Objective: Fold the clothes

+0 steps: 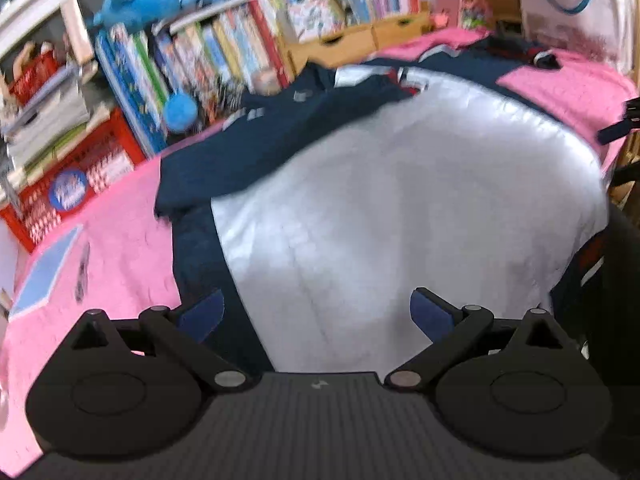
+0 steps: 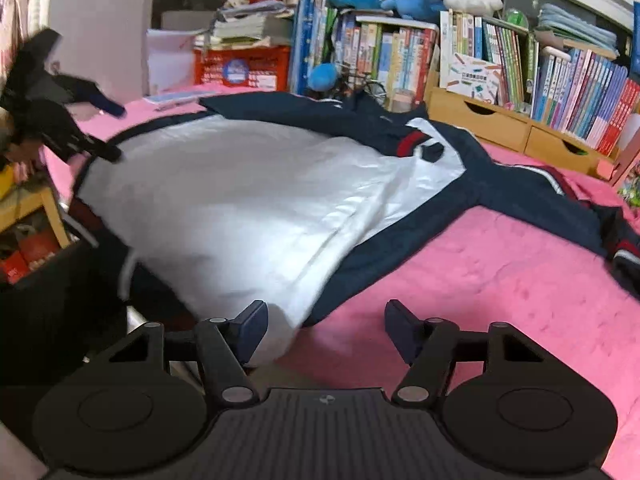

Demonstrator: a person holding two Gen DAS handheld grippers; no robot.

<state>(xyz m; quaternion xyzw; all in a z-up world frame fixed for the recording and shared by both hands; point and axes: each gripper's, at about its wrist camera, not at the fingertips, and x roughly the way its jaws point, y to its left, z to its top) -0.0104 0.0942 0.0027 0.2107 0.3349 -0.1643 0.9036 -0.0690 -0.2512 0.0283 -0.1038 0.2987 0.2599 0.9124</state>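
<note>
Fingers: left gripper point(image 1: 316, 314) spread, nothing between; right gripper point(image 2: 326, 330) parted, unclamped.
Jacket point(image 2: 248, 200): lining up on the pink cover point(image 2: 500, 280) — long axis running to the far-right sleeve point(image 2: 552, 200).
Nearer: right, hem corner beside its left finger point(image 2: 252, 330).

Both views are evenly, brightly lit indoors. The left wrist view is smeared by motion blur, worst on the books point(image 1: 208, 52) at 10 o'clock. Fisheye bending curves the edges; corners darken.
</note>
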